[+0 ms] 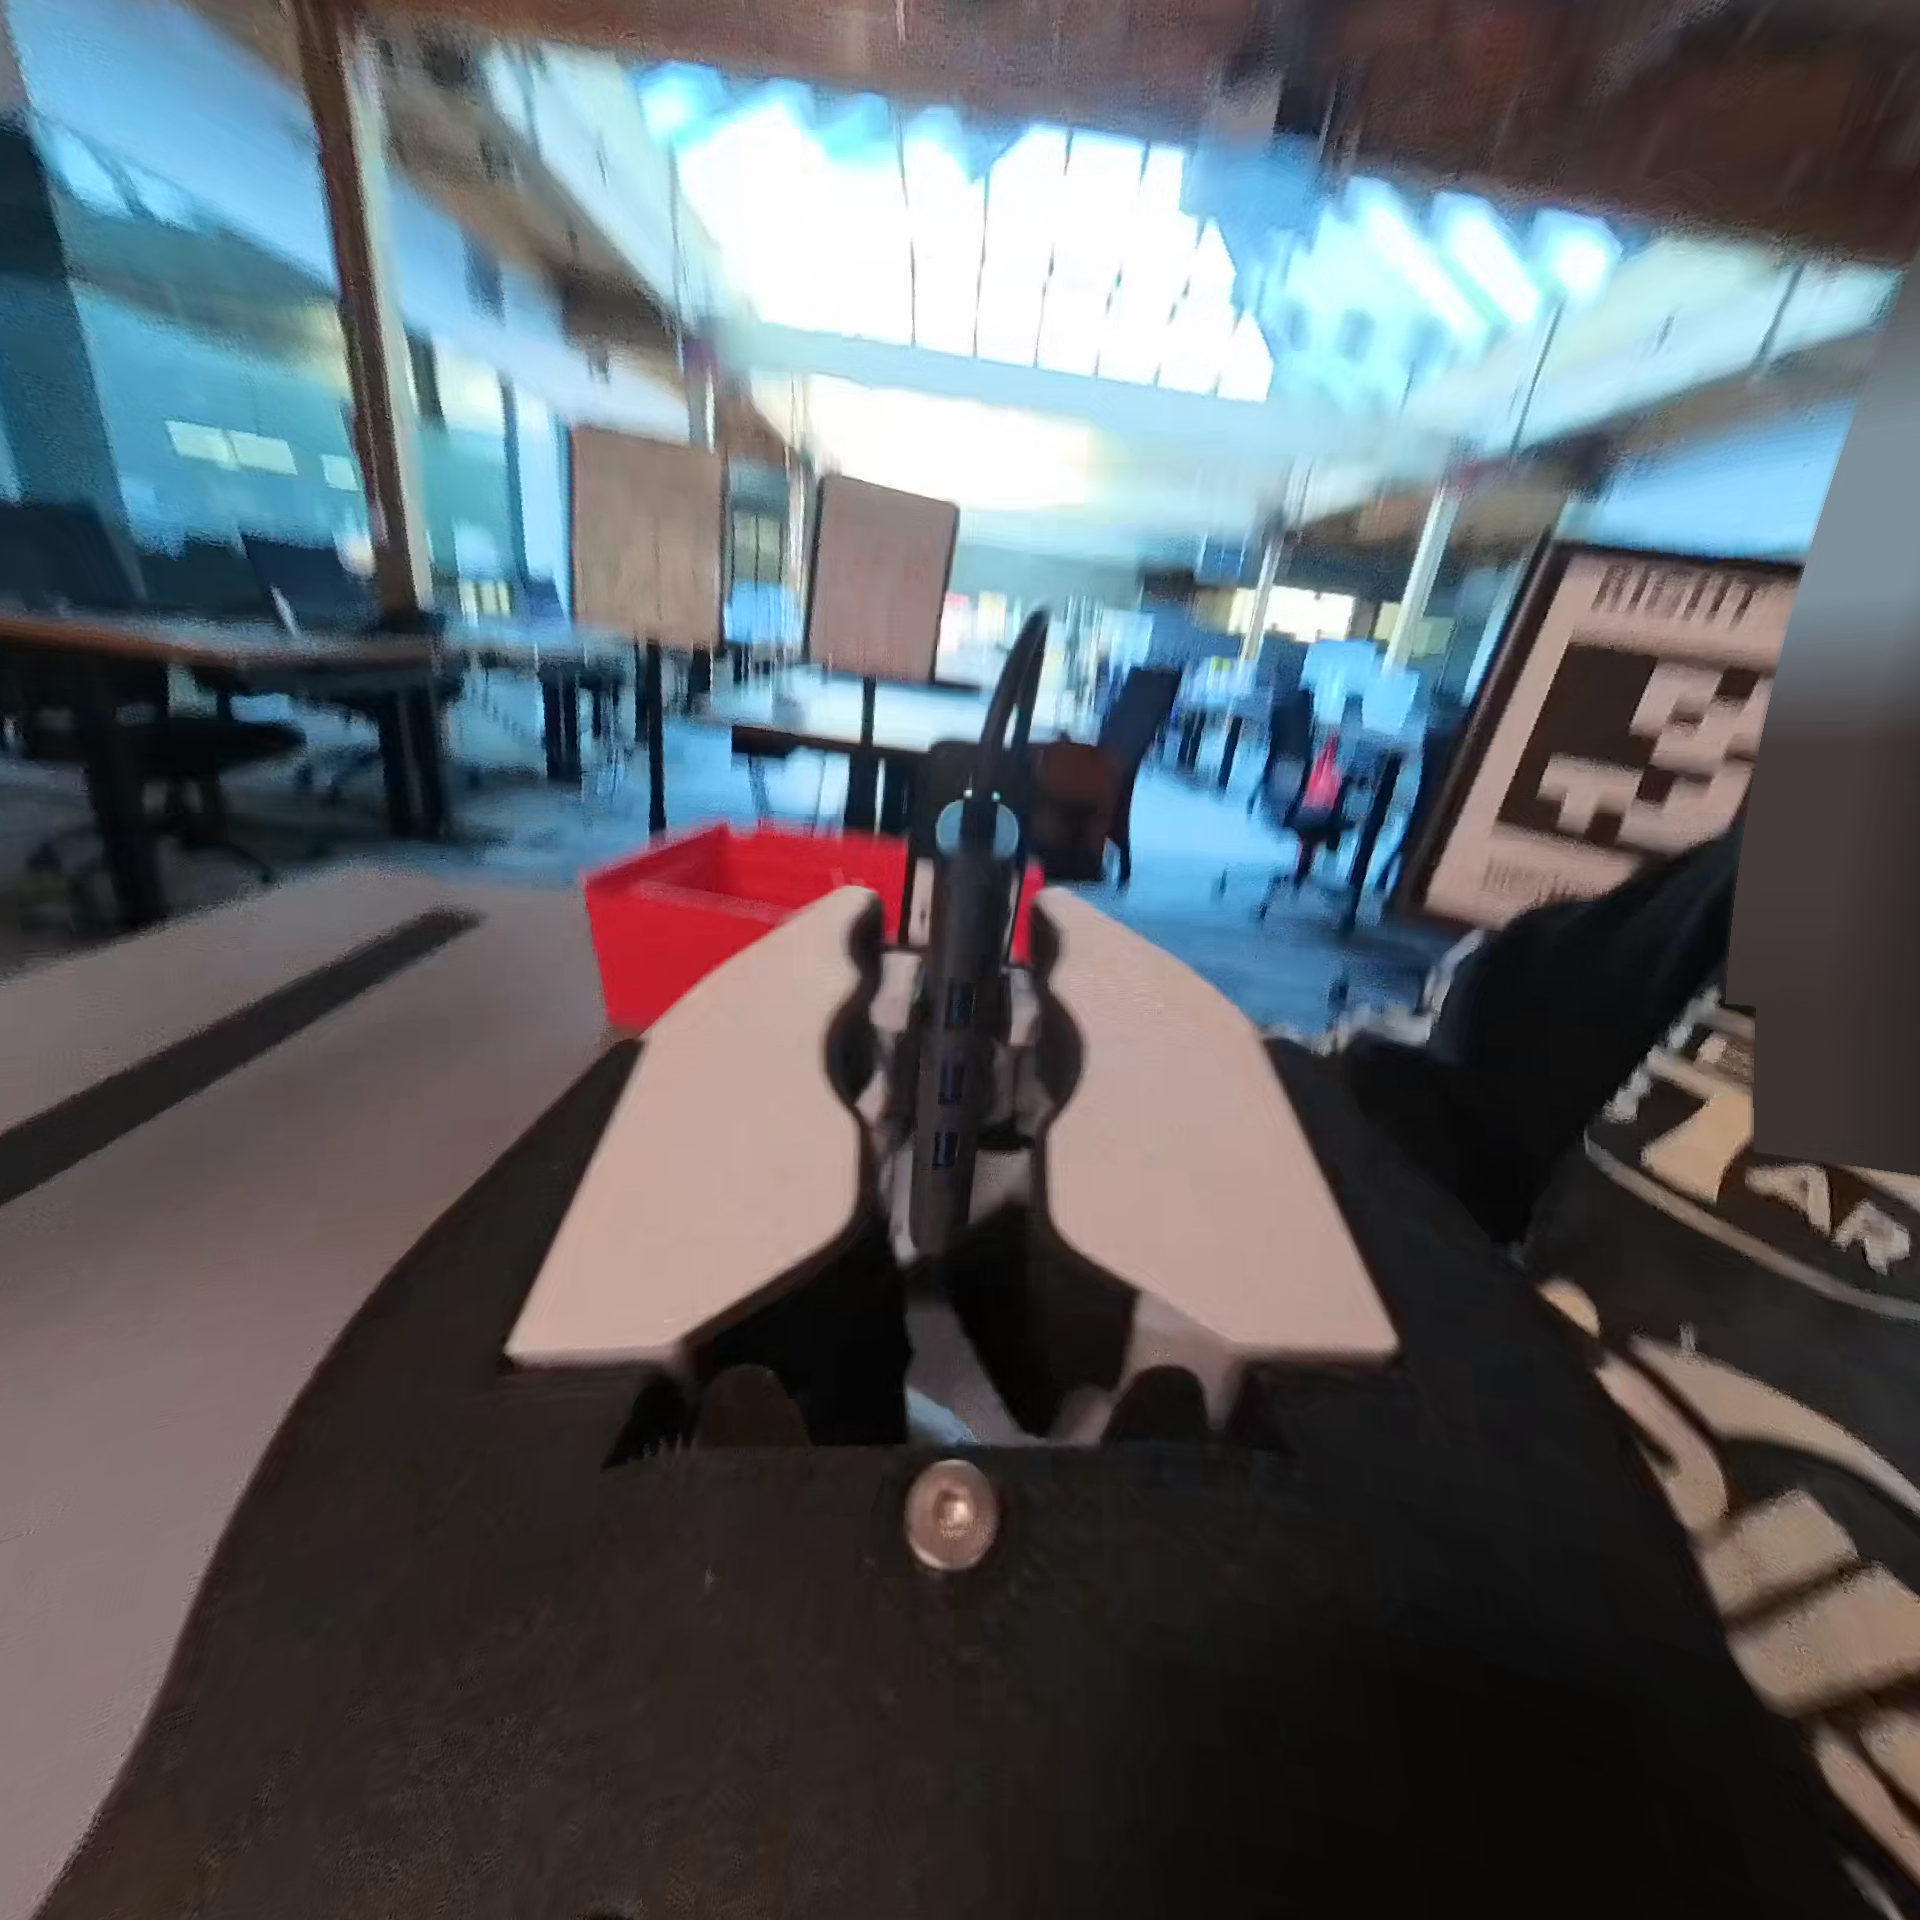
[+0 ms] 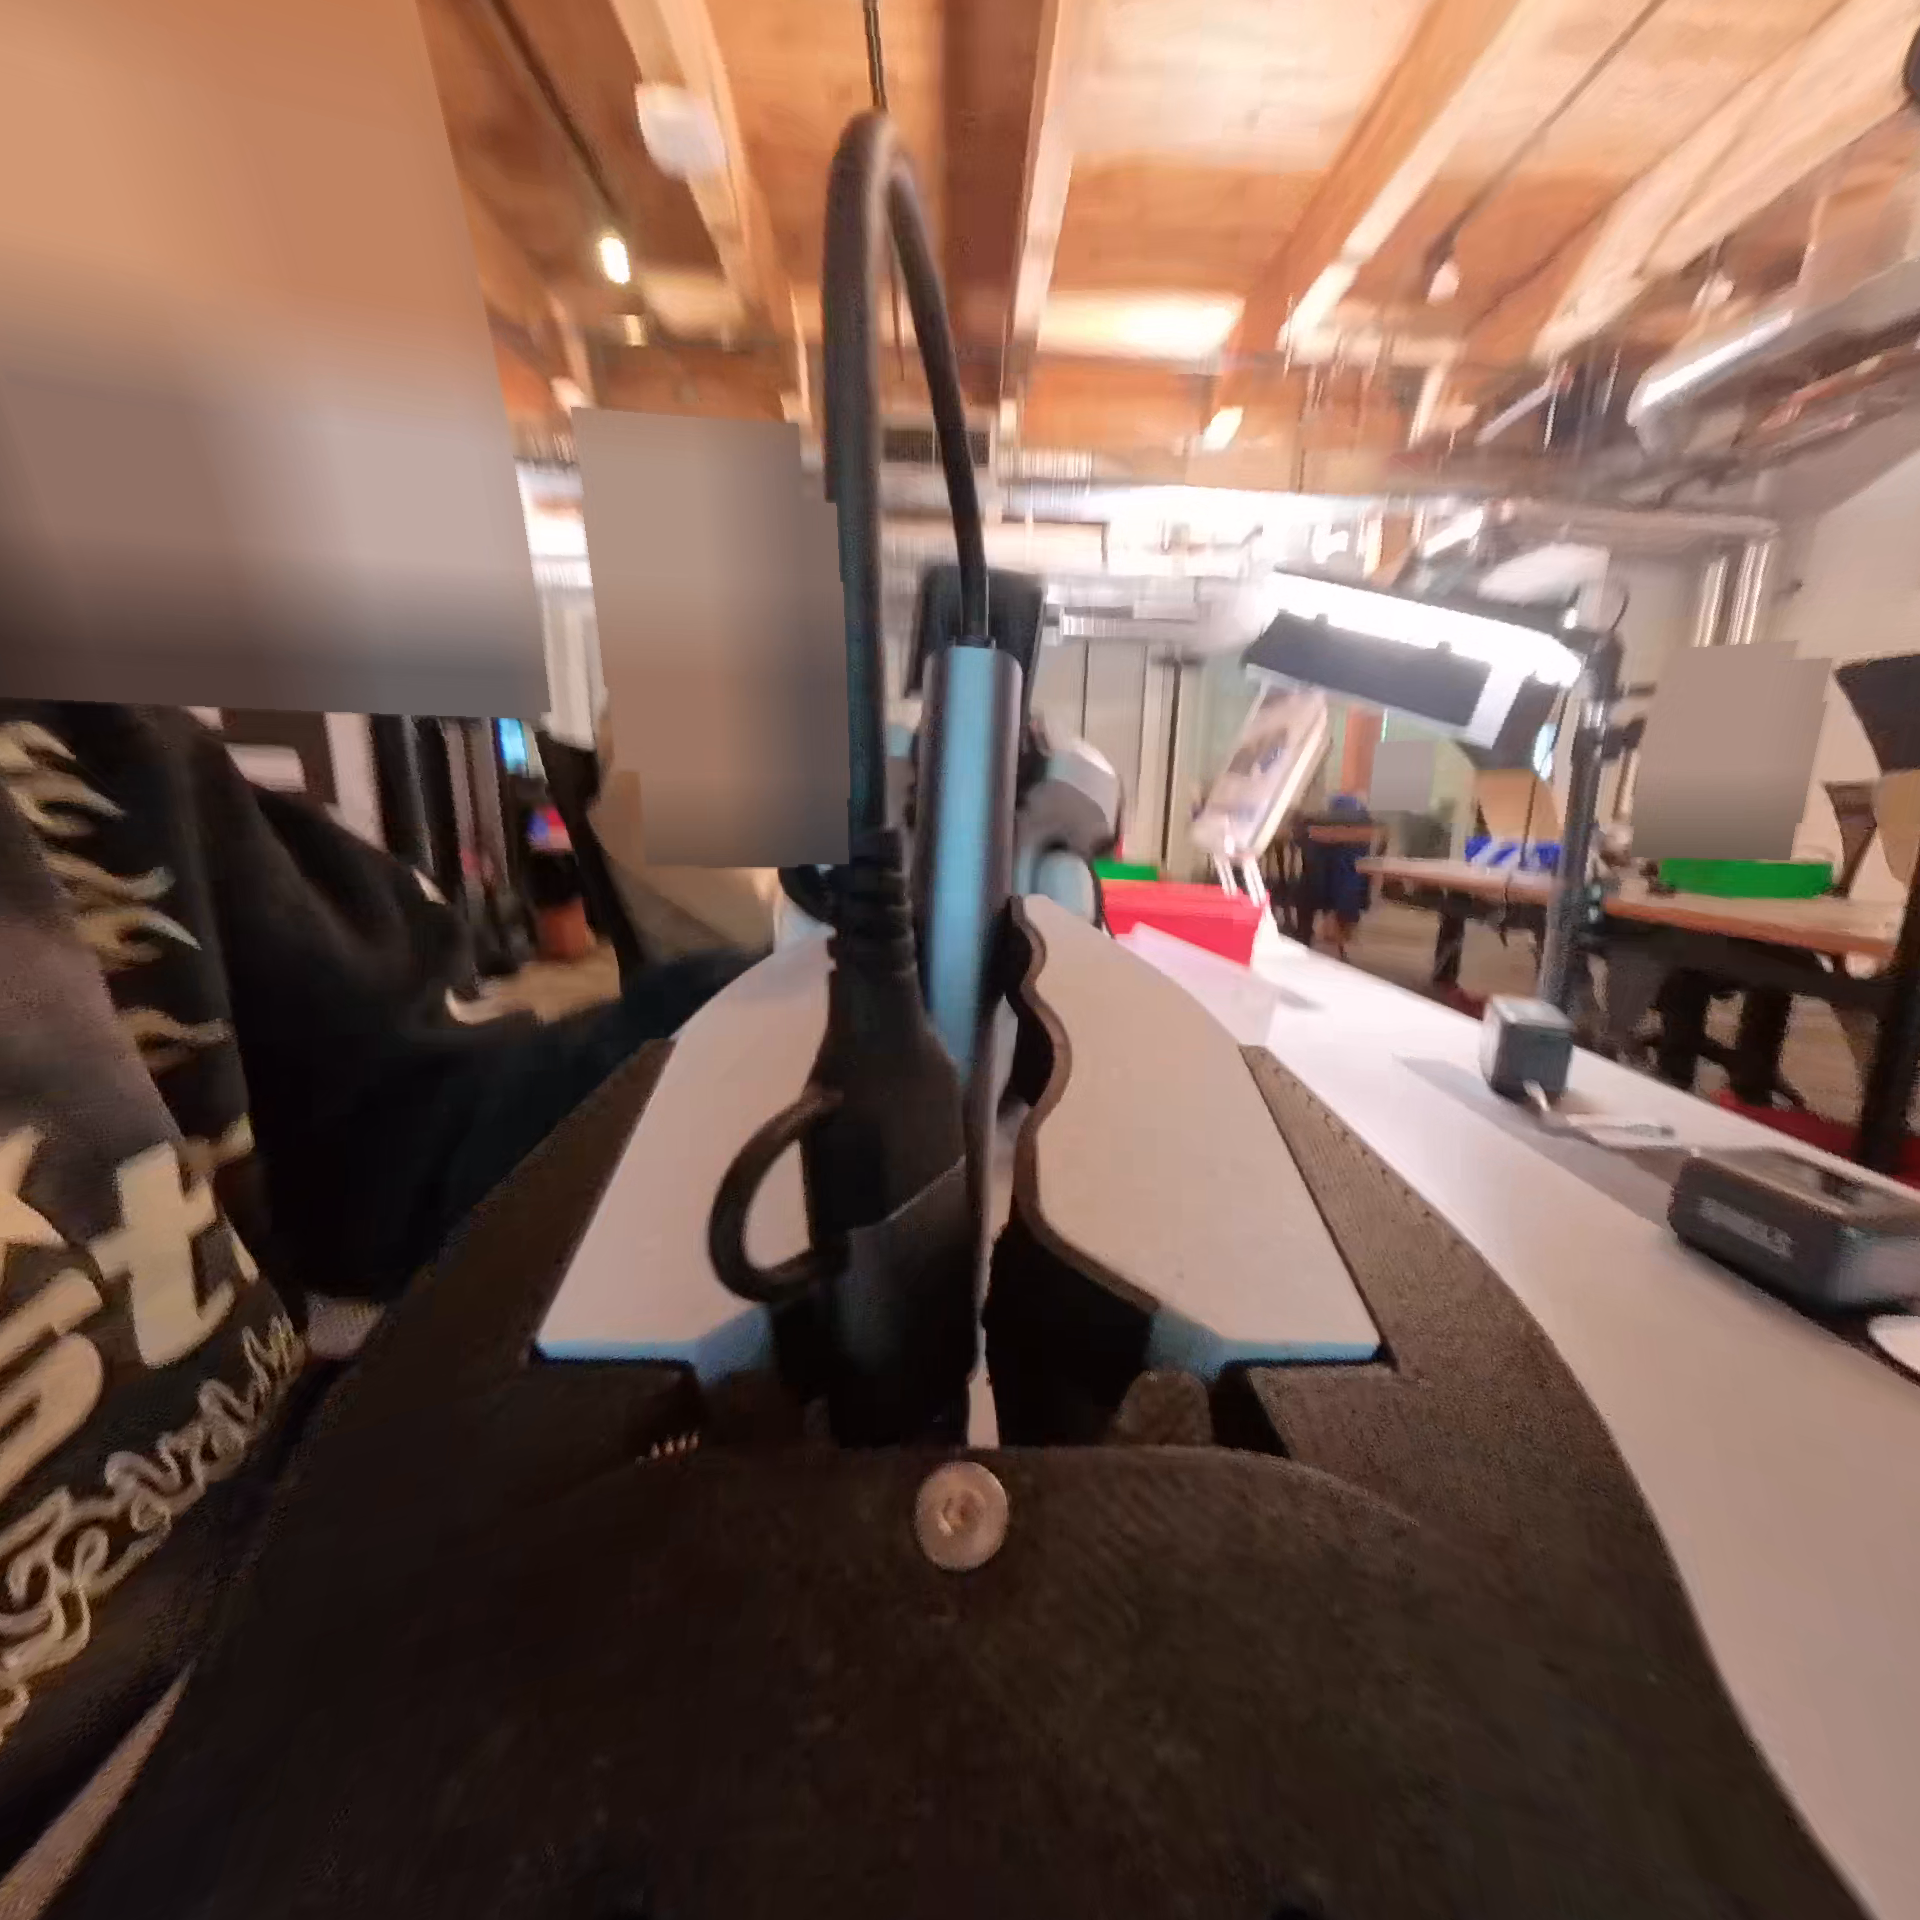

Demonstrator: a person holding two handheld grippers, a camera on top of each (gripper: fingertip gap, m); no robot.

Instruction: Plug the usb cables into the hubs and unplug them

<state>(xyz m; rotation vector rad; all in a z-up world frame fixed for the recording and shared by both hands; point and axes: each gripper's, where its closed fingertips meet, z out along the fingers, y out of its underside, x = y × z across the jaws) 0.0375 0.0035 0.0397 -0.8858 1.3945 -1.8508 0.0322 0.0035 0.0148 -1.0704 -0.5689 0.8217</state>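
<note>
The hub [image 1: 961, 1049], a slim dark bar with blue ports, stands upright, clenched between the fingers of the left hand-held gripper [image 1: 961, 935]; its black cable [image 1: 1013, 686] arches from the top end. The right hand-held gripper [image 2: 925, 935] grasps a black cable plug [image 2: 878, 1060] just beside the hub [image 2: 966, 831]. A red bin [image 1: 707, 925] sits behind on the white worktop [image 1: 260, 1039].

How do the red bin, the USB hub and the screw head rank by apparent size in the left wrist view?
1. red bin, partly hidden
2. USB hub
3. screw head, smallest although nearest the camera
</note>
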